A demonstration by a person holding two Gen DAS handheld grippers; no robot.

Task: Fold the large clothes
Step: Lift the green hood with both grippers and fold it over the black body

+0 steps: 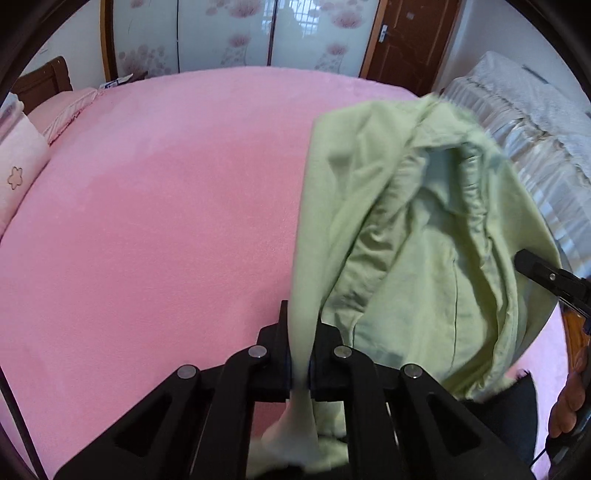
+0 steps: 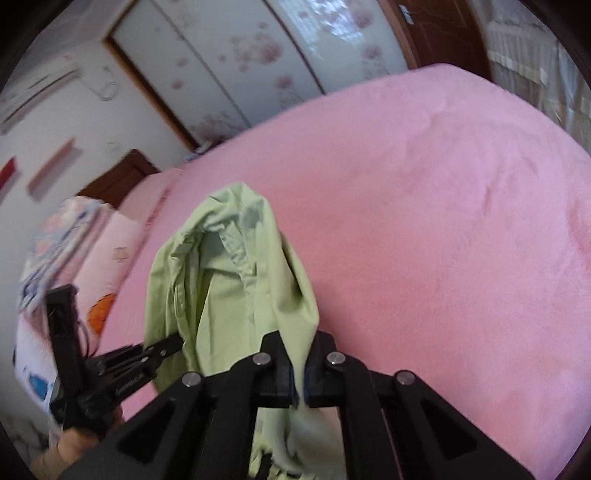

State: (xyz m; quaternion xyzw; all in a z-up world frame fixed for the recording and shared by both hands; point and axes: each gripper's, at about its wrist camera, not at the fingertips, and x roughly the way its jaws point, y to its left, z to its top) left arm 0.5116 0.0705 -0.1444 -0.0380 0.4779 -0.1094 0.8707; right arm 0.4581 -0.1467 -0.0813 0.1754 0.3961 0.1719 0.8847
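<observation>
A light green garment [image 1: 424,236] hangs bunched above the pink bed [image 1: 166,206], held up by both grippers. My left gripper [image 1: 300,332] is shut on one edge of the cloth, which runs down between its black fingers. In the right wrist view the same garment [image 2: 236,280] droops in folds, and my right gripper [image 2: 302,354] is shut on another edge of it. The right gripper [image 1: 532,264] shows at the right of the left wrist view, and the left gripper [image 2: 162,345] at the lower left of the right wrist view.
A wide pink bedspread [image 2: 424,221] fills both views. Pillows [image 1: 14,173] lie at the bed's left end by a wooden headboard [image 1: 40,81]. Floral sliding wardrobe doors [image 1: 240,33] and a brown door [image 1: 410,40] stand behind. A white frilled cover [image 1: 535,125] is at the right.
</observation>
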